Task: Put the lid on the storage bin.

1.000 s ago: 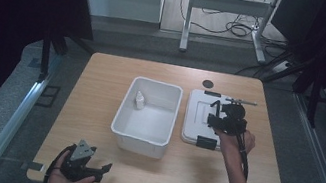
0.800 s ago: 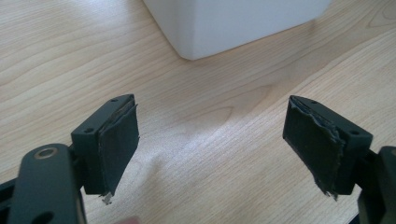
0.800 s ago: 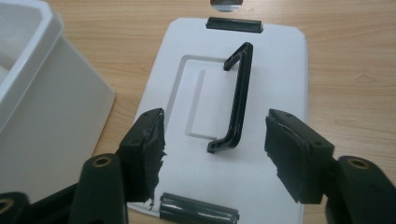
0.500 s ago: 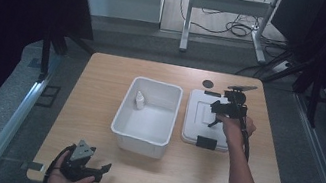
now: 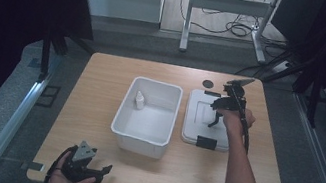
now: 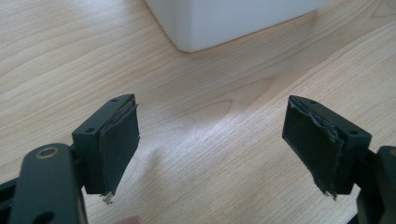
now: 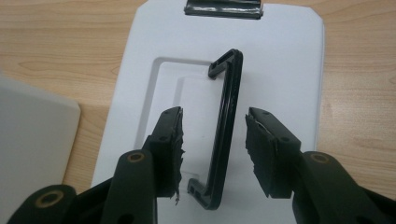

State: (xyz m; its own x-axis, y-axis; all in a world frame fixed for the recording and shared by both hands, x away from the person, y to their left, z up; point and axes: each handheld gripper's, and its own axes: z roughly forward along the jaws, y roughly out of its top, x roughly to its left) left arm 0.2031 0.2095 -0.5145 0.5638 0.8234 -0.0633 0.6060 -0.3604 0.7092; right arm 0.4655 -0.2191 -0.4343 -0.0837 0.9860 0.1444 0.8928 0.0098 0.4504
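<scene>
A white bin (image 5: 121,120) stands mid-table with a small white bottle (image 5: 139,100) upright inside it. To its right lies the flat white lid (image 5: 194,122), with a black handle (image 7: 227,116) raised from its recess. My right gripper (image 5: 220,113) hangs over the lid. In the right gripper view my right gripper (image 7: 214,140) is open, its jaws on either side of the handle and apart from it. My left gripper (image 5: 89,169) rests near the table's front edge. In the left gripper view it (image 6: 212,140) is open, with bare wood between its jaws.
Black latches sit on the lid's ends (image 5: 206,142) (image 7: 223,8). A small black round disc (image 5: 208,84) lies on the table beyond the lid. The bin's near corner (image 6: 219,23) is just ahead of the left gripper. Bare wood lies left of the bin.
My right gripper has shifted a little toward the far end of the lid and stays over it. The left gripper has not moved.
</scene>
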